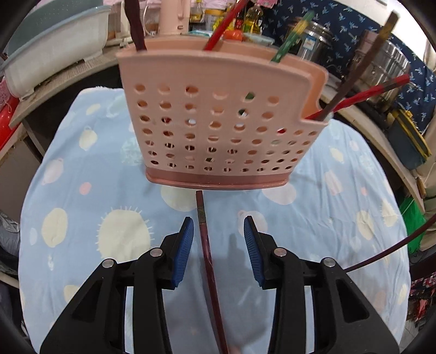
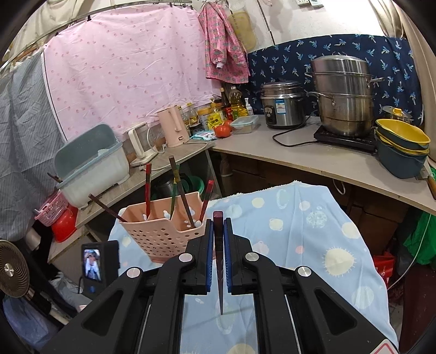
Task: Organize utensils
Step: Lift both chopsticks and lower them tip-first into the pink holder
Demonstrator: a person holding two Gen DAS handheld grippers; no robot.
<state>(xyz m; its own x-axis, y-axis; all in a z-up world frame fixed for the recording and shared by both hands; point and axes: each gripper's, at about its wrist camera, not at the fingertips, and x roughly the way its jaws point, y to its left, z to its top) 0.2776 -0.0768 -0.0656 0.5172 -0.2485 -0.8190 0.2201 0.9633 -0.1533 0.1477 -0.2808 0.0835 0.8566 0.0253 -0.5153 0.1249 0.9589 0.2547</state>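
Broadly, a table draped in a pale blue cloth (image 1: 81, 163) printed with cream suns and dots fills the near ground, and everything else is placed against the pink perforated utensil basket (image 1: 215, 119) that stands upright on it. Behind the basket runs a counter (image 2: 313, 160) carrying a stack of steel steamer pots (image 2: 342, 95), a rice cooker (image 2: 283, 104) and a pink kettle (image 2: 174, 126); to the basket's left on a lower shelf sits a grey-blue plastic tub (image 2: 90, 160). Several chopsticks already stand in the basket's compartments: a dark one at its left end (image 1: 136, 27), a red one near the middle (image 1: 223, 24), a green one further right (image 1: 291, 38), and a brown and red pair (image 1: 362, 81) leaning out of the low notch at its right end. Just in front of the basket's base, a dark red chopstick (image 1: 207, 245) lies on the cloth, its far tip nearly at the basket's foot. The left gripper (image 1: 218, 231) hangs over it with its blue pads parted; the chopstick lies between them, closer to the left pad, touched by neither. The right gripper (image 2: 218, 234), nearer than the basket and to its right, is clamped tight on another dark chopstick (image 2: 218, 258), whose blunt end pokes out just past the fingertips.
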